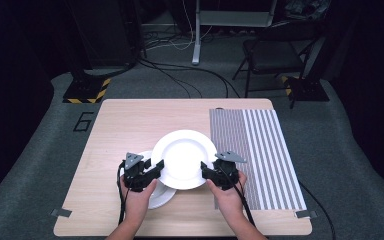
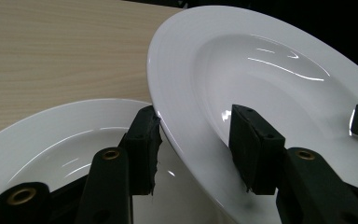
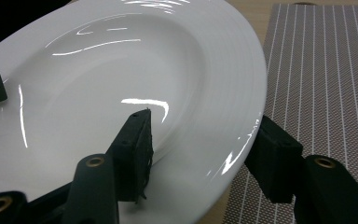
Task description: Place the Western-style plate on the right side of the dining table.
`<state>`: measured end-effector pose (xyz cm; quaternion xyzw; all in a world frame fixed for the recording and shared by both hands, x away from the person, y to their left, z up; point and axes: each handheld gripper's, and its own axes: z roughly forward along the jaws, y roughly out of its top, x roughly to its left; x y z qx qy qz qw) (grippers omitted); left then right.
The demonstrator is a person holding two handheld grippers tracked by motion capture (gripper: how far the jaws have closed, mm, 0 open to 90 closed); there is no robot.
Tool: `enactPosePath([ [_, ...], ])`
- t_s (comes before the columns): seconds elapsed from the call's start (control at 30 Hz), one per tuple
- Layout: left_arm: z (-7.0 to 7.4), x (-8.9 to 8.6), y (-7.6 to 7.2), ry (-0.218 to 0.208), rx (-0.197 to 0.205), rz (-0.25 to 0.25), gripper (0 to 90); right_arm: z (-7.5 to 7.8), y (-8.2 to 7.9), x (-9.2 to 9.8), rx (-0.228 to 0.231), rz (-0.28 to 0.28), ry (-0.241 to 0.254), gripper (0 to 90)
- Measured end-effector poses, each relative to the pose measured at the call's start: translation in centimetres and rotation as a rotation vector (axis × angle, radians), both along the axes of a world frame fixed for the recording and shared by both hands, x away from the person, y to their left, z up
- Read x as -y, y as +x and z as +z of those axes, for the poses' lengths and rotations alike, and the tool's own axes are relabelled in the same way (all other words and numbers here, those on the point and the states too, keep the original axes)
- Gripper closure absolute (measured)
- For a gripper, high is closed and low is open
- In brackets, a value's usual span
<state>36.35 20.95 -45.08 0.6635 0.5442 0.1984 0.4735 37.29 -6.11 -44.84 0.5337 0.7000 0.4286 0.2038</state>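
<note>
A white deep plate (image 1: pixel 184 159) is held over the wooden table (image 1: pixel 130 120) between my two grippers. My left gripper (image 1: pixel 156 166) is shut on its left rim, one jaw under the edge and one inside the plate (image 2: pixel 261 70). My right gripper (image 1: pixel 206 170) is shut on the right rim of the plate (image 3: pixel 98 84) in the same way. A second white plate (image 1: pixel 161 198) lies on the table below and to the left, partly covered by the held one; in the left gripper view the lower plate (image 2: pixel 51 144) sits under my left gripper (image 2: pixel 196 149). Beyond my right gripper (image 3: pixel 205 158) lies the mat.
A grey striped placemat (image 1: pixel 260 145) covers the right part of the table, close beside the held plate's right edge (image 3: pixel 326 70). Behind the table are a folding chair (image 1: pixel 275 50), floor cables (image 1: pixel 180 75) and a hazard-striped stand base (image 1: pixel 85 92).
</note>
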Motion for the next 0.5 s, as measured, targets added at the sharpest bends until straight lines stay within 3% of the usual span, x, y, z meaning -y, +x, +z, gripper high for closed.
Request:
enactPosePath([
  [0.5, 0.2, 2.7, 1.4, -0.004, -0.004, -0.032, 54.2, 0.0, 0.1, 2.6, 0.004, -0.048, 0.023, 43.7],
])
